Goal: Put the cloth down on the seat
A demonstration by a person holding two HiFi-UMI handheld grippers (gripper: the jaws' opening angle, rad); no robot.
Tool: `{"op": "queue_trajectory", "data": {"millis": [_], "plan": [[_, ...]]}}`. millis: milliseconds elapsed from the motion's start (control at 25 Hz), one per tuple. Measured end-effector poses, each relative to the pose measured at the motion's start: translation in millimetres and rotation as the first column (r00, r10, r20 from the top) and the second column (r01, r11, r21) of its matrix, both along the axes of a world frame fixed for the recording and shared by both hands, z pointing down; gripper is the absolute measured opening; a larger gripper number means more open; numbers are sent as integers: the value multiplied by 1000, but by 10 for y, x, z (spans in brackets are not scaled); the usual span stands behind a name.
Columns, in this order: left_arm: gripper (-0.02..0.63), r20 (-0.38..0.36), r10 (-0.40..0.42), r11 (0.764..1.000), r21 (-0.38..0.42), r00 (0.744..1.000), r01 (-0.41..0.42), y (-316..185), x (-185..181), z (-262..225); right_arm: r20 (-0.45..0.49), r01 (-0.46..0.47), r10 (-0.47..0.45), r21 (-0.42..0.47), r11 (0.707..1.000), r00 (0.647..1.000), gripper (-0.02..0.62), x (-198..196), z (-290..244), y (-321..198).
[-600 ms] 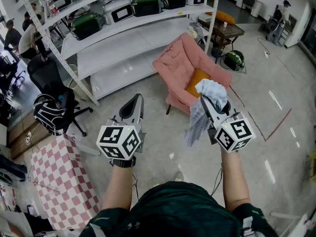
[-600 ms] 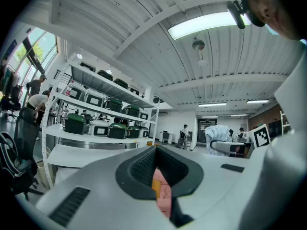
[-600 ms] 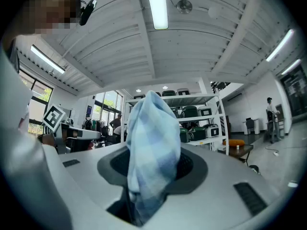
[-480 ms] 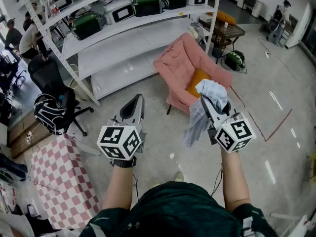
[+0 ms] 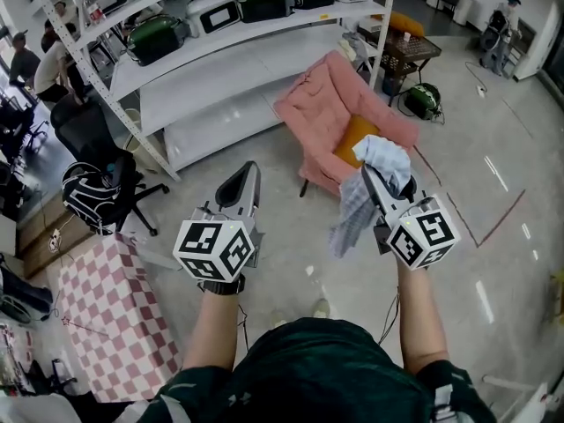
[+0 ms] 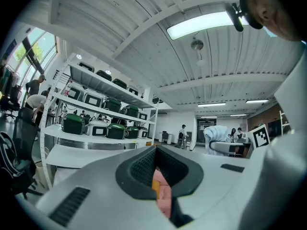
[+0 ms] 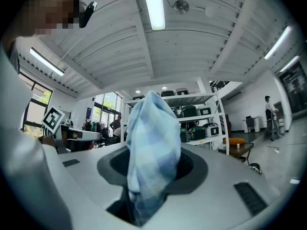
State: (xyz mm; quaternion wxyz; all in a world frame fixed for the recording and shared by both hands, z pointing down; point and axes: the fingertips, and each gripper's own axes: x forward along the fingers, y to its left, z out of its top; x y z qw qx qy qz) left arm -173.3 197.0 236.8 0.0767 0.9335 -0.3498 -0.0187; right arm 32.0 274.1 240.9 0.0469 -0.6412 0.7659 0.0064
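Blue-checked fabric cloth [image 5: 356,215] hangs clamped in the right gripper [image 5: 369,174], near the pink padded armchair [image 5: 319,113]. The left gripper [image 5: 249,171] is closed and empty.

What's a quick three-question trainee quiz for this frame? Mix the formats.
1. Which tongs hold the cloth? A left; B right; C both.
2. True or false: the cloth already lies on the chair.
3. Fill in: the cushion on the chair is ____ in colour.

Key:
1. B. The right tongs grip it and part of it hangs down.
2. False.
3. Orange.
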Motion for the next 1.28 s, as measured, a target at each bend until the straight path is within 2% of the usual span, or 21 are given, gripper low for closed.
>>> {"op": "queue_trajectory", "data": {"millis": [240, 760, 1080, 1280], "plan": [[6, 7, -5, 1000, -17, 1000, 5, -14, 88, 65, 27, 3, -3, -2, 1000, 1000, 161, 150, 70, -10], [6, 32, -27, 999, -21, 999, 28, -86, 575, 192, 43, 31, -31, 2, 1000, 999, 161, 650, 182, -85], [6, 29, -7, 999, -31, 1000, 8, -403, 755, 299, 44, 11, -10, -15, 1000, 999, 161, 817, 305, -328], [6, 16, 19, 1000, -25, 1000, -19, -800, 890, 349, 39, -12, 13, -16, 1000, 999, 161, 898, 323, -632]]}}
